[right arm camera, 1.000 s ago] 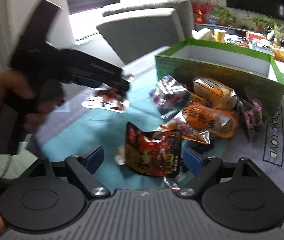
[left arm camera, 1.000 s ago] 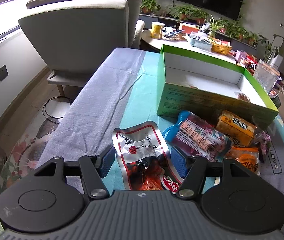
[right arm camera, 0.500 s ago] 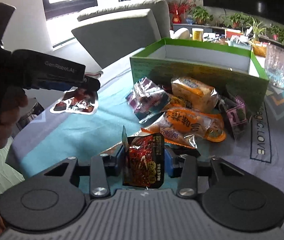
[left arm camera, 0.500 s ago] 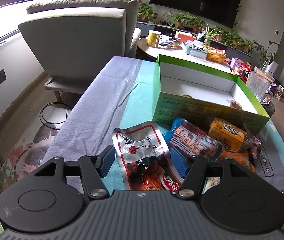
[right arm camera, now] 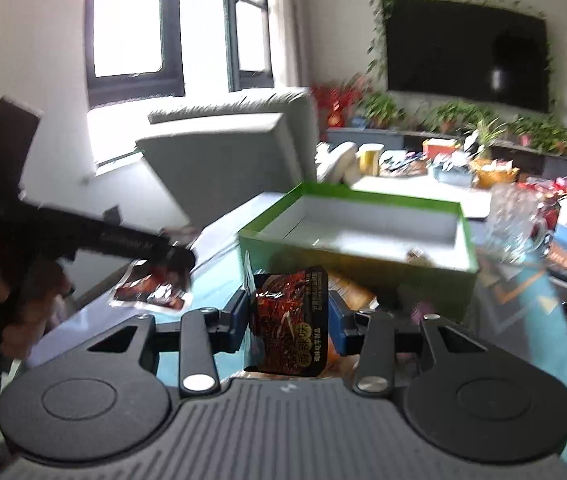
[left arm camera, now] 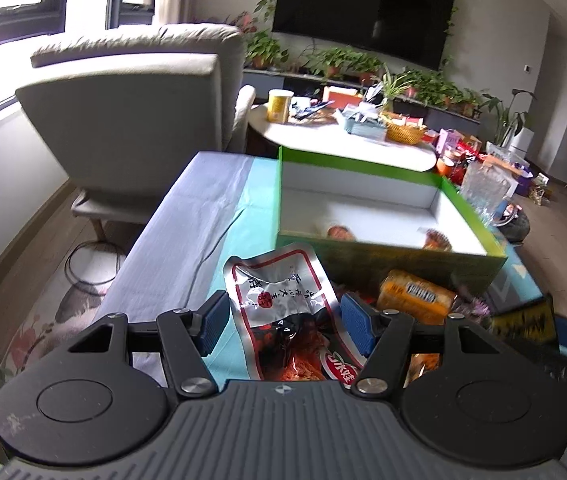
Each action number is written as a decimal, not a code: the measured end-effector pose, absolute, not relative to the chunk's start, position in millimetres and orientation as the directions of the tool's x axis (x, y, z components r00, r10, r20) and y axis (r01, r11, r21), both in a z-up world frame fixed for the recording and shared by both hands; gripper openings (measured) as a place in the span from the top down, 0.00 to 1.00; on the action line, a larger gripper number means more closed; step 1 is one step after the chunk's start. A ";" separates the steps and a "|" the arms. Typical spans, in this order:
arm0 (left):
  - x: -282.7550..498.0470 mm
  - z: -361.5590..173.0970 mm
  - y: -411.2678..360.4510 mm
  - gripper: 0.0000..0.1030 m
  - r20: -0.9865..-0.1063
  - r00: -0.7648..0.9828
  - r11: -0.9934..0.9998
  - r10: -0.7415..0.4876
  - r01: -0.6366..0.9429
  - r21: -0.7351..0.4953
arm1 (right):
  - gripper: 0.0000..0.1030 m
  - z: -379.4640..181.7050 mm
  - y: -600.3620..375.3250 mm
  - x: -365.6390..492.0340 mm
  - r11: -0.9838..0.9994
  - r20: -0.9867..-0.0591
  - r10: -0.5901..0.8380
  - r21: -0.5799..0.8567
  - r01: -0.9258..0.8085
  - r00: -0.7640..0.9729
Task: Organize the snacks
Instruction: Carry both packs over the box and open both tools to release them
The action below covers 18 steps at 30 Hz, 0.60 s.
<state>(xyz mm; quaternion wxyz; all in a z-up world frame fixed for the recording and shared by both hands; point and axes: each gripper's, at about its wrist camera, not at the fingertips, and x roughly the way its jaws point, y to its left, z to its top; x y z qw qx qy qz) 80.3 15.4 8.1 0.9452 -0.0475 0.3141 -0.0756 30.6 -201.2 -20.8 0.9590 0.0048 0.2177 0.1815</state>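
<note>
Living-room clutter sits behind a low table (left arm camera: 187,216) under a blue-and-grey cloth, and I hold one snack in each gripper above it. My right gripper (right arm camera: 288,316) pinches a dark red chilli packet (right arm camera: 289,320) upright between its blue pads, which have just been closing onto it. My left gripper (left arm camera: 281,322) stands fairly wide around a silver pouch (left arm camera: 279,304) with red print; the pads sit at its edges, and since the pouch hangs clear of the cloth in the right view, I judge it held, though lightly. Beyond both is the green box (left arm camera: 403,258), open, with two small snacks already inside, and the orange packet (left arm camera: 413,296) and others lie in a heap against its near wall. The silver pouch could slip out, because it is slick, floppy and gripped only by its sides. Either packet could catch the box's near wall if I carry it too low. My two grippers are close and could knock together over the box. Compared with a second ago, the chilli packet has left the table, and the box looks nearer and lower.
</note>
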 end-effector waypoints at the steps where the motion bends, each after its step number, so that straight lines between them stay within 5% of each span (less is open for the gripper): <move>1: 83.3 10.7 12.5 0.43 -0.581 0.794 0.983 -0.177 0.119 -0.136 | 0.55 -18.9 -202.8 33.4 0.938 -0.407 0.341 0.089 -0.335 0.848; 18: 167.1 36.9 -43.4 0.43 -0.486 0.842 0.972 -0.235 0.212 -0.103 | 0.55 -17.7 -228.3 63.5 0.957 -0.374 0.291 0.113 -0.268 0.881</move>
